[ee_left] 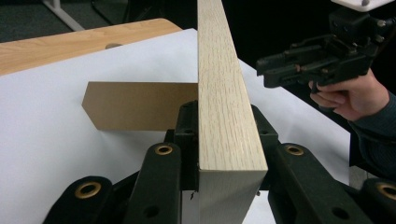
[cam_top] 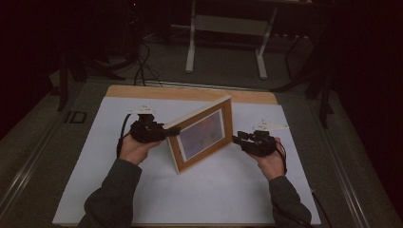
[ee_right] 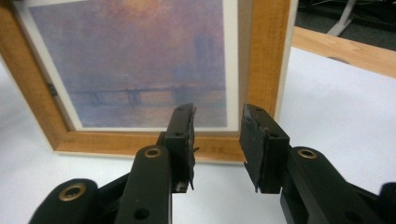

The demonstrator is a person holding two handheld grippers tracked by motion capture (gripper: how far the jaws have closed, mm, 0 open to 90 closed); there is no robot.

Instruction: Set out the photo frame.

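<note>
Picture frame [cam_top: 202, 135]: a wooden frame with light, pale edges and a warmer orange-brown front; it stood tilted near the middle of the white sheet [cam_top: 142, 199], its lower corner toward the person.
Picture inside: a hazy print in violet and orange behind a white border; a bridge-like shape could be seen, the details were too soft to read.
Back stand [ee_left: 135, 105]: a flat brown cardboard-like flap, cut at the corners, stuck out behind the frame over the sheet.
Left gripper [ee_left: 227, 140]: its jaws were clamped on the frame's pale side edge, one jaw on each face.
Right gripper [ee_right: 217, 140]: its jaws were spread apart with nothing between them, just beside the frame's lower right edge; contact could not be told.
Table [cam_top: 190, 92]: light wood with visible grain, mostly covered by the smooth white sheet.
Hidden: the frame's bottom edge was cut off in the left gripper view; the room behind was very dark.
</note>
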